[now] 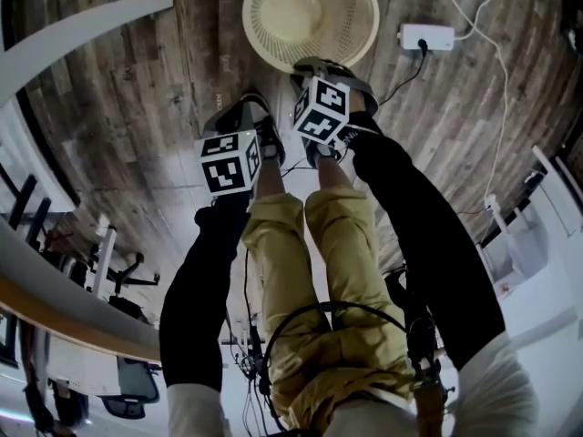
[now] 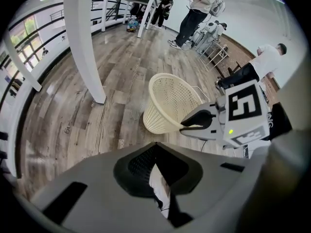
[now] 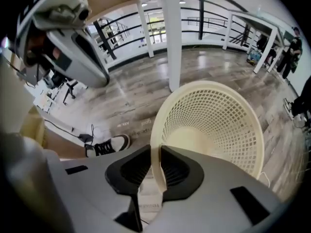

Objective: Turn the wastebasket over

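A cream mesh wastebasket (image 1: 310, 16) stands upright on the wood floor, mouth up. My right gripper (image 1: 321, 65) reaches down to its near rim. In the right gripper view the rim runs between the two black pads, and the right gripper (image 3: 156, 152) is shut on it, with the wastebasket (image 3: 214, 120) spreading out beyond. My left gripper (image 1: 241, 109) hangs beside it to the left, off the basket. In the left gripper view the left gripper (image 2: 154, 147) is shut on nothing, and the wastebasket (image 2: 170, 103) and right gripper (image 2: 195, 123) lie ahead to the right.
A white power strip (image 1: 425, 36) and its cable (image 1: 496, 80) lie on the floor right of the basket. A white post (image 2: 87, 47) stands left of it. The person's shoe (image 3: 104, 144) is close by. People stand far off (image 2: 194, 13).
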Demonstrator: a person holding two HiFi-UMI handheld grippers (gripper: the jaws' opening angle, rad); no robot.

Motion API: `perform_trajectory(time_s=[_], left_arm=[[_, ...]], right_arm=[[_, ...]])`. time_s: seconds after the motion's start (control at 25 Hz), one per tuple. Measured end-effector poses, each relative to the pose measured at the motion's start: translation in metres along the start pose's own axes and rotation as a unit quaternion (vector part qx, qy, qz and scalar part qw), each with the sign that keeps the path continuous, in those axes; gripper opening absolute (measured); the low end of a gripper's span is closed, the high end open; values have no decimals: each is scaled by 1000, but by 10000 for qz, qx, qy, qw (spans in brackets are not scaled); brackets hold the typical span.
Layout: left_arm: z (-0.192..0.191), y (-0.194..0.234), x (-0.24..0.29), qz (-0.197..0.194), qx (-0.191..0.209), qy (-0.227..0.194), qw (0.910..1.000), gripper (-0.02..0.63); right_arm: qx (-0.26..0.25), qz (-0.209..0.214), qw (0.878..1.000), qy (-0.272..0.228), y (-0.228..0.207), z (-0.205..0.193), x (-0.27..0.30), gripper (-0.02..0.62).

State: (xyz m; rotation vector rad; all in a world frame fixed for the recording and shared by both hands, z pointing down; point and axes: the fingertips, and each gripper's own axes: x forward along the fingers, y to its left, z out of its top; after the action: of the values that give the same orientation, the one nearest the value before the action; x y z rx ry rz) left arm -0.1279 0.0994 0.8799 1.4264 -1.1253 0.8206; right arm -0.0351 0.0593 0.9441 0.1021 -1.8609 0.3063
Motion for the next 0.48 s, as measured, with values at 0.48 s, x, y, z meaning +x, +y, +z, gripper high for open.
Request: perform_trajectory(time_s=[0.48], left_arm=[[25,22,-14,428,-6,-229,9988,0]], right_arm=[[2330,1361,9462,-1786,-25,46,-37,63]])
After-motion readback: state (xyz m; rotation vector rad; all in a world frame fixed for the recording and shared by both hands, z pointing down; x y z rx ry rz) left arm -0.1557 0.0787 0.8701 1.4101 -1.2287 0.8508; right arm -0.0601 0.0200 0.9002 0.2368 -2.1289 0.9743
